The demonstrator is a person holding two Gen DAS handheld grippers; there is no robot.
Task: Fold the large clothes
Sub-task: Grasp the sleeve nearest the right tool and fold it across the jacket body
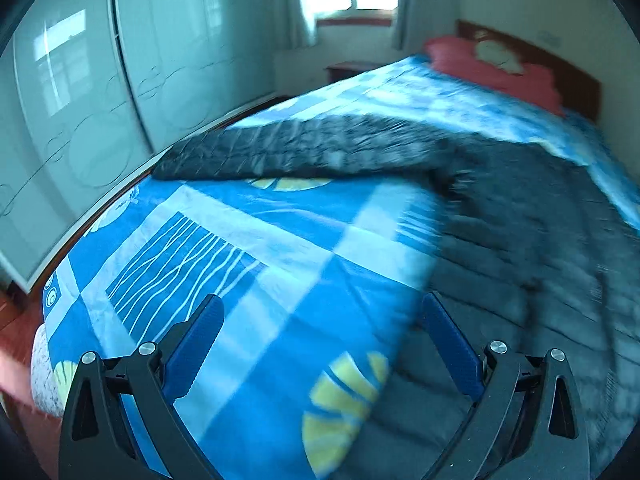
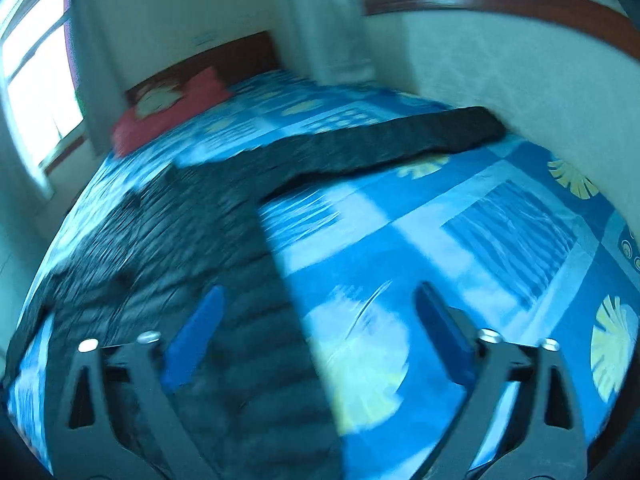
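Lying spread on the blue patterned bedspread point(image 1: 280, 240), a dark quilted jacket point(image 1: 540, 220) is seen with a sleeve point(image 1: 280, 152) stretched toward each bed edge. Above it, the left gripper point(image 1: 322, 308) and the right gripper point(image 2: 318, 298) are held with jaws apart, nothing clasped. A red pillow point(image 2: 168, 116) is seen by the headboard point(image 1: 560, 64).

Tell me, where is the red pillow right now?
The red pillow lies at the far end of the bed against the wooden headboard, beyond the dark quilted coat; in the right wrist view it sits upper left, near the window.
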